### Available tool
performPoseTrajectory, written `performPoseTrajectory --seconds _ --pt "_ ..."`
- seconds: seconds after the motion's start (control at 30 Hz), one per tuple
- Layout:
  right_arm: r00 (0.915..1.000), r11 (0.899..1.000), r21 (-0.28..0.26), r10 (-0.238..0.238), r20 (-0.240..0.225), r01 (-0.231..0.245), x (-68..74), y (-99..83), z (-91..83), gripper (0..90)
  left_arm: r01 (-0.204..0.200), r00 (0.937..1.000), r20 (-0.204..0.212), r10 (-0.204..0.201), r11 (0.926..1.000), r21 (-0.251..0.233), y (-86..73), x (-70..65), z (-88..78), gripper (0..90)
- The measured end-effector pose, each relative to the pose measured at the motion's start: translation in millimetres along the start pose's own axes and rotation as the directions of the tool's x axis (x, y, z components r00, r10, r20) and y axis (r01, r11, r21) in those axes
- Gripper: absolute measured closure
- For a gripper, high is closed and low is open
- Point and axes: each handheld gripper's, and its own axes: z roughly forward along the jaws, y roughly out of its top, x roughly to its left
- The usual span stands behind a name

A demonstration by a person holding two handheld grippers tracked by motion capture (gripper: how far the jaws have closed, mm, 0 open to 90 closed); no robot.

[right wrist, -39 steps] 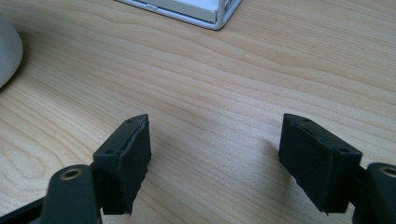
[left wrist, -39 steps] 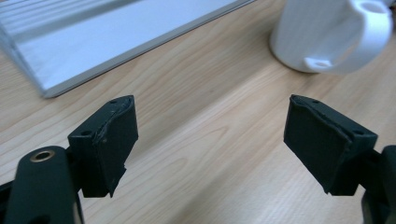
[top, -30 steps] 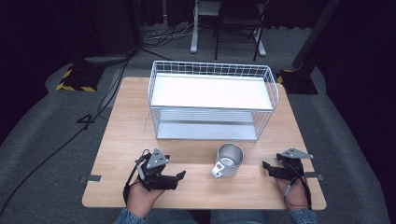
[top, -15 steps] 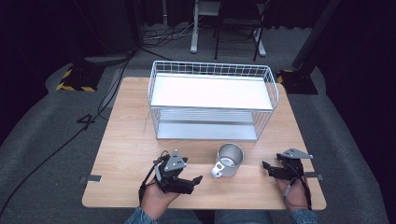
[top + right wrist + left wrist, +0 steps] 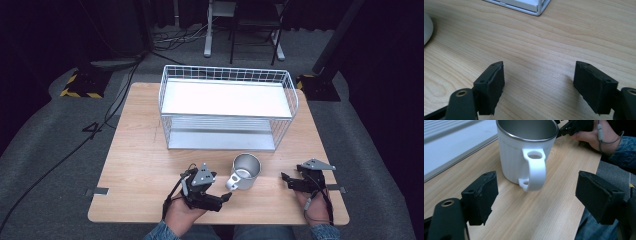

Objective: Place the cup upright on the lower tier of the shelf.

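A white metal mug stands upright on the wooden table, its handle turned toward the front left. My left gripper is open just short of that handle, low over the table. In the left gripper view the mug and its handle fill the space ahead of the spread jaws, apart from them. My right gripper is open to the right of the mug, pointing left at it, with bare wood between its fingers. The mug's edge shows at the far left of the right gripper view.
A white wire basket rack with two shelves stands behind the mug, across the middle of the table. Its corner is in the right gripper view. The table's front edge is close under both hands. Cables and chair legs lie on the floor beyond.
My left gripper has moved right along the front of the table, up to the mug's handle. The right gripper and the mug have stayed where they were.
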Motion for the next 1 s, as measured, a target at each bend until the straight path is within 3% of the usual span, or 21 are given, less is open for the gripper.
performPoseTrajectory --seconds 0.3,0.57,1.0 --pt "1.0 1.0 -0.001 -0.002 0.002 0.002 0.5 -0.1 -0.1 25.3 -0.014 0.9998 -0.014 0.014 0.9999 -0.006 2.9 -6.0 15.5 22.6" --pt "1.0 1.0 0.0 0.004 0.003 -0.004 0.1 -0.4 -0.4 25.2 0.012 0.9995 -0.029 -0.013 0.9993 -0.035 0.3 -4.0 25.7 29.6" --pt "1.0 1.0 -0.001 0.006 0.004 -0.006 -0.1 -0.5 -0.4 25.2 0.002 0.9986 -0.052 -0.002 1.0 0.003 0.7 -4.4 39.8 45.2"
